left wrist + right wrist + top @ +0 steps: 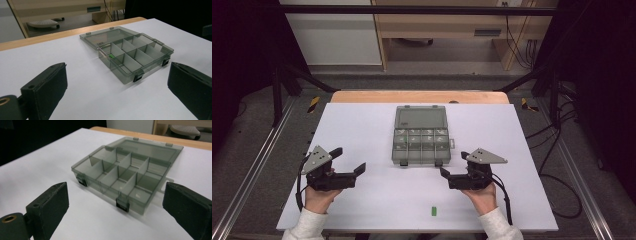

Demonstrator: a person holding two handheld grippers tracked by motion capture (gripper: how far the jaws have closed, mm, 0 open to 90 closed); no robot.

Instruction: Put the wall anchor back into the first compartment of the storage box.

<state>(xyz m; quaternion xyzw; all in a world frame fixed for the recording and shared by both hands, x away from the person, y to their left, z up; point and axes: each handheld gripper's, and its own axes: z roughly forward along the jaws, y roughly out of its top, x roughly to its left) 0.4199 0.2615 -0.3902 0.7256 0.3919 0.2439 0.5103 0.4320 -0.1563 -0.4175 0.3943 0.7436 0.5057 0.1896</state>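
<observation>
While its lid lies flat open behind it, the smoky translucent plastic compartment box (420,141) sits mid-table on the white tabletop (362,130); a small green piece (111,56) rests in one compartment. Flanking it, well apart, the left gripper (348,161) and right gripper (454,164) both gape wide, holding nothing. Another small green block (433,210) lies near the front edge.
</observation>
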